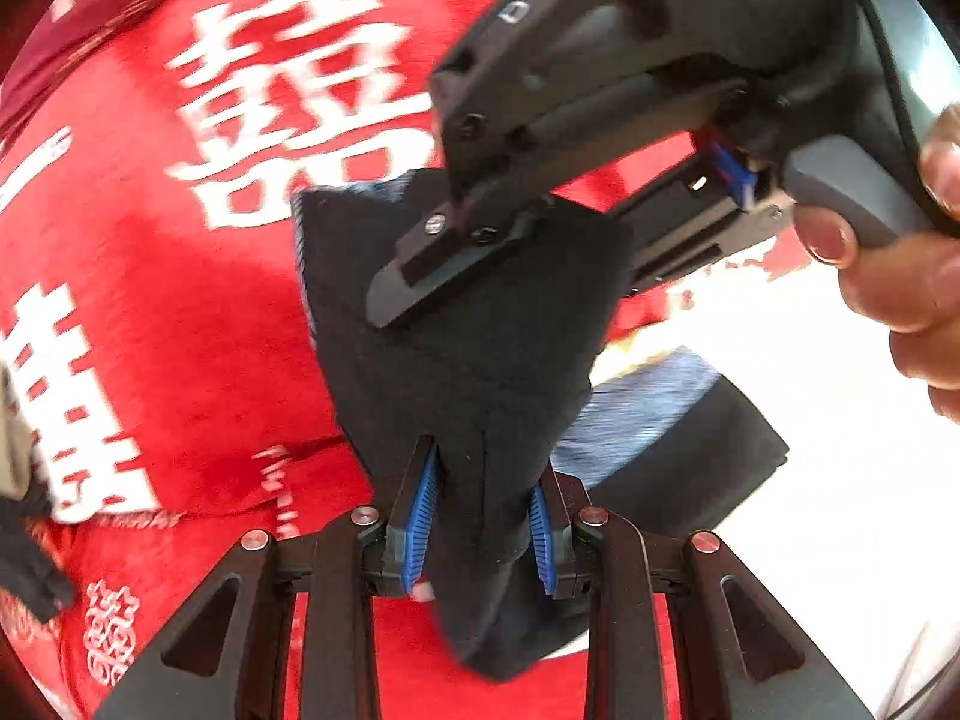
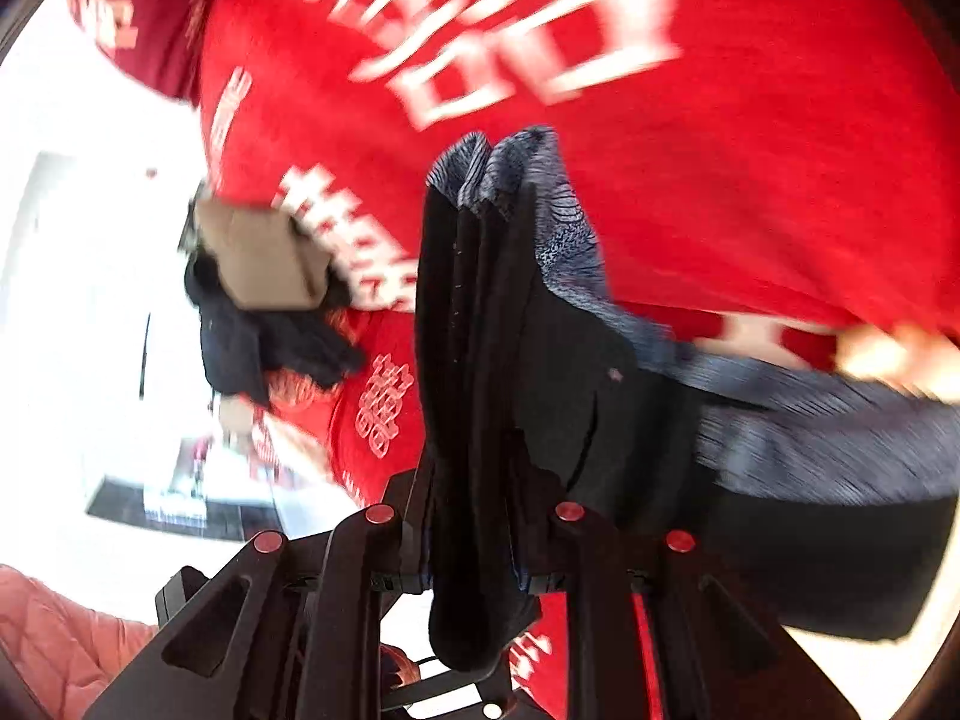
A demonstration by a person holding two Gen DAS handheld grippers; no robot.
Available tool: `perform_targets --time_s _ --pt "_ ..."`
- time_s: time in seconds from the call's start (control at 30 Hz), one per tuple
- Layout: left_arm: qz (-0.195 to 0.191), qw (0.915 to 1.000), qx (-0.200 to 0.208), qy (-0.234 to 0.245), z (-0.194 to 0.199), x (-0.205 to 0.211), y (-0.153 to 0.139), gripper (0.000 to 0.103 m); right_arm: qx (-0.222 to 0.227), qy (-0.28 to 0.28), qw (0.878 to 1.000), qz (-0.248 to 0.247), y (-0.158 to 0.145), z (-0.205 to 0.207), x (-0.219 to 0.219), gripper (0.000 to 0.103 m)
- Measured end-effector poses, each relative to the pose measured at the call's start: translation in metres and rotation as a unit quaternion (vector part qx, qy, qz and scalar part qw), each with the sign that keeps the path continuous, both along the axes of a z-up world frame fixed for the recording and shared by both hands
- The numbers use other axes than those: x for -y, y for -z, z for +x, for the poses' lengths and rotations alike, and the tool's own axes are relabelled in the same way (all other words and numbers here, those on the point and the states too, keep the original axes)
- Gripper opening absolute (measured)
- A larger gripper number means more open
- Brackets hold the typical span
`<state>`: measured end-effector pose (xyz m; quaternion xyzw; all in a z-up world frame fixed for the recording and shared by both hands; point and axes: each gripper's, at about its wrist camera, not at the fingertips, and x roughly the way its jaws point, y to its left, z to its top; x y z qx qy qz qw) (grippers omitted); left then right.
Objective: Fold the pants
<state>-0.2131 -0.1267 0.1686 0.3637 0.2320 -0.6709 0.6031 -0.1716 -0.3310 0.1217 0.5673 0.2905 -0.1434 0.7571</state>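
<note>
The dark pants (image 1: 480, 360) hang bunched above a red cloth, held up by both grippers. In the left wrist view my left gripper (image 1: 486, 468) is shut on a thick fold of them, blue pads (image 1: 420, 510) pressed to either side. My right gripper (image 1: 420, 276), held by a hand (image 1: 900, 276), bites the fold's far edge. Seen from the right wrist, the right gripper (image 2: 474, 498) is shut on several stacked layers of the pants (image 2: 480, 300). Their blue-grey waistband (image 2: 780, 420) trails off to the right.
A red cloth (image 1: 180, 300) with large white characters covers the surface below. A heap of brown and black clothes (image 2: 258, 276) lies on its left part. Bright white floor (image 1: 840, 420) lies beyond the cloth's edge. A pink quilted item (image 2: 48, 648) shows at the lower left.
</note>
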Motion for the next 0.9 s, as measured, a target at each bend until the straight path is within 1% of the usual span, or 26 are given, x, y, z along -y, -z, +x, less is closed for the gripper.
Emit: perform_targets --time_s 0.13,0.2,0.27,0.33,0.43,0.47,0.5,0.53,0.57,0.6,0.63,0.7,0.73,0.8,0.87,0.9 --pt "0.028 0.9988 0.005 0.039 -0.058 0.014 0.023 0.028 -0.011 0.063 0.998 0.02 0.026 -0.073 0.002 0.021" --pt "0.043 0.9975 0.009 0.055 -0.085 0.022 0.043 0.028 -0.019 0.086 0.996 0.031 0.047 -0.101 0.003 0.021" --pt "0.063 0.9954 0.025 0.068 -0.112 0.029 0.066 0.028 -0.034 0.106 0.993 0.043 0.07 -0.128 0.007 0.021" --pt "0.079 0.9939 0.033 0.069 -0.125 0.033 0.086 0.028 -0.051 0.12 0.99 0.055 0.096 -0.149 0.01 0.021" --pt "0.112 0.9906 0.04 0.068 -0.139 0.039 0.112 0.028 -0.074 0.129 0.986 0.071 0.134 -0.163 0.01 0.021" --pt "0.117 0.9898 0.045 0.068 -0.141 0.039 0.117 0.029 -0.08 0.129 0.986 0.075 0.143 -0.167 0.008 0.021" --pt "0.119 0.9891 0.051 0.07 -0.143 0.038 0.119 0.032 -0.08 0.13 0.985 0.079 0.151 -0.169 0.006 0.021" --pt "0.121 0.9885 0.054 0.073 -0.142 0.036 0.12 0.04 -0.079 0.133 0.985 0.081 0.157 -0.17 0.004 0.021" --pt "0.124 0.988 0.053 0.076 -0.141 0.035 0.12 0.048 -0.079 0.138 0.984 0.083 0.159 -0.171 0.003 0.022" --pt "0.125 0.9883 0.048 0.072 -0.136 0.032 0.117 0.064 -0.082 0.142 0.983 0.084 0.16 -0.175 0.001 0.025" --pt "0.124 0.9893 0.038 0.068 -0.129 0.029 0.111 0.069 -0.09 0.142 0.982 0.082 0.161 -0.177 -0.001 0.025" --pt "0.12 0.9905 0.024 0.063 -0.114 0.022 0.098 0.069 -0.105 0.142 0.982 0.072 0.158 -0.178 -0.007 0.025" --pt "0.113 0.9914 0.031 0.056 -0.105 0.018 0.091 0.069 -0.112 0.142 0.981 0.068 0.153 -0.18 -0.01 0.025" --pt "0.106 0.9929 0.039 0.036 -0.087 0.015 0.081 0.069 -0.143 0.143 0.978 0.056 0.148 -0.183 -0.014 0.028" --pt "0.11 0.9932 0.039 -0.002 -0.063 0.017 0.075 0.069 -0.176 0.146 0.972 0.048 0.14 -0.183 -0.018 0.032" --pt "0.117 0.992 0.037 -0.031 -0.047 0.02 0.076 0.069 -0.195 0.147 0.969 0.04 0.134 -0.182 -0.021 0.032"
